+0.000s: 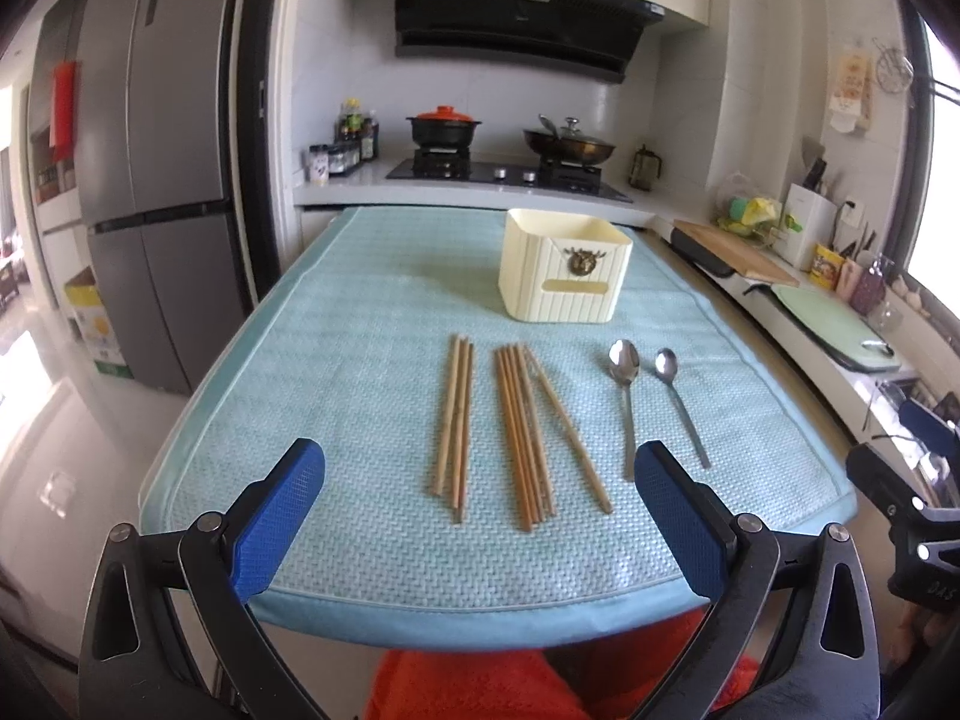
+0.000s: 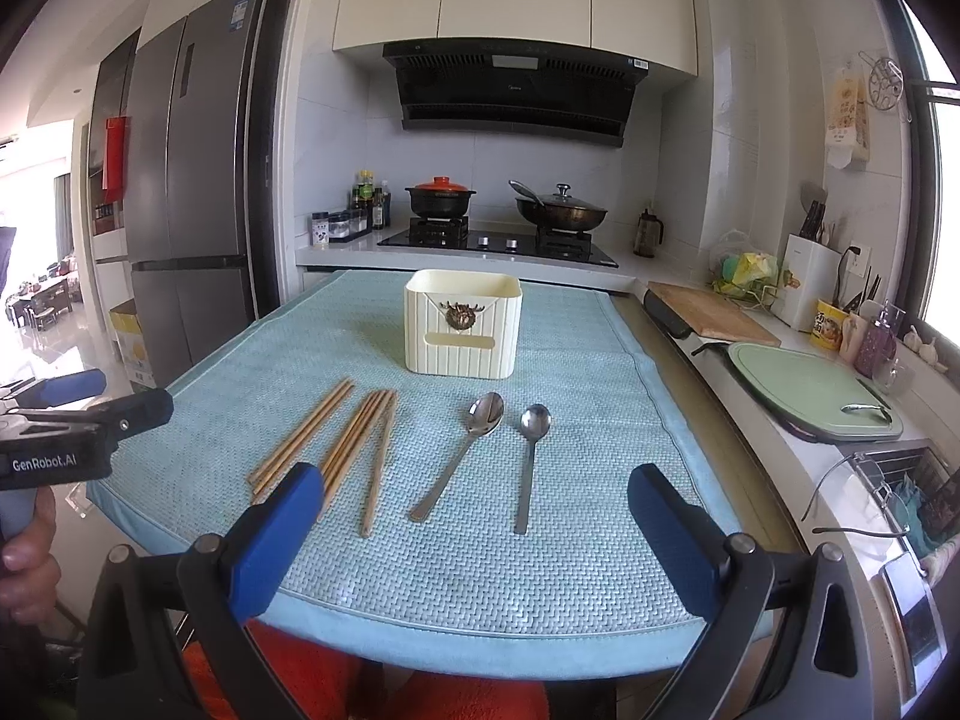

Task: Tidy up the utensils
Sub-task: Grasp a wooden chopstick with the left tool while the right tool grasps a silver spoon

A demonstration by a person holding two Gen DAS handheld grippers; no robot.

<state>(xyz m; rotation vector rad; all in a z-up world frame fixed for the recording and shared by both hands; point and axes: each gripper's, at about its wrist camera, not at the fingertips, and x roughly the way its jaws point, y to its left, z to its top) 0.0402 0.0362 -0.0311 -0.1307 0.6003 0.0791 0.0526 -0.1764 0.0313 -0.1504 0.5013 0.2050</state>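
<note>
Left wrist view shows the left gripper [image 1: 480, 468] spread wide and empty above the near edge of the mat [image 1: 372, 312], chopsticks [image 1: 516, 432] and two spoons [image 1: 648, 384] lying before the box [image 1: 564, 267]. Right gripper [image 2: 474, 492] also gapes empty, over the spoons' handles.

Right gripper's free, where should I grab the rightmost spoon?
Take the rightmost spoon by its handle, about mid-length, coming straight down with the right gripper and its fingers either side of the shaft. It lies flat on the mat, handle toward you, clear of the other spoon; the bowl is wider and rounded.
</note>
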